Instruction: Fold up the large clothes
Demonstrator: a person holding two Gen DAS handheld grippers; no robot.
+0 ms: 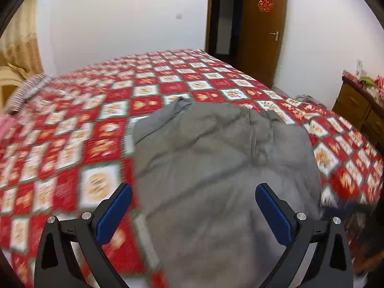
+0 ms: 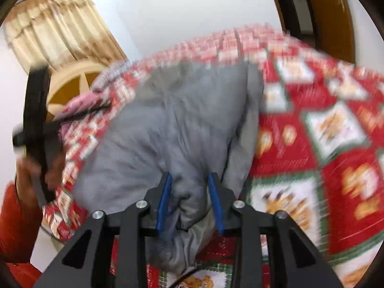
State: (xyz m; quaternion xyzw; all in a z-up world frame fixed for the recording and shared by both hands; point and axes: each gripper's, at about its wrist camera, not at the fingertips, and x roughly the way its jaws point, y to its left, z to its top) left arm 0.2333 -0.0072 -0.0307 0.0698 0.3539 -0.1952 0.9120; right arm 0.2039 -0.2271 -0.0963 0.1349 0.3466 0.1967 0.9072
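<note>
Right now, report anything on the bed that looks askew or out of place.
The grey padded garment lies crumpled on the red patterned bedspread, one end bunched up. The right gripper is clamped on a puffy wad of it. The left gripper hangs open above it. Nothing looks spilled or damaged.

Red double-happiness sign (image 1: 265,4) stuck on the open wooden door (image 1: 261,38), upper half, above the handle. Nothing else legible: motifs on the red patterned bedspread (image 1: 148,88) too blurred to read in either view.
</note>
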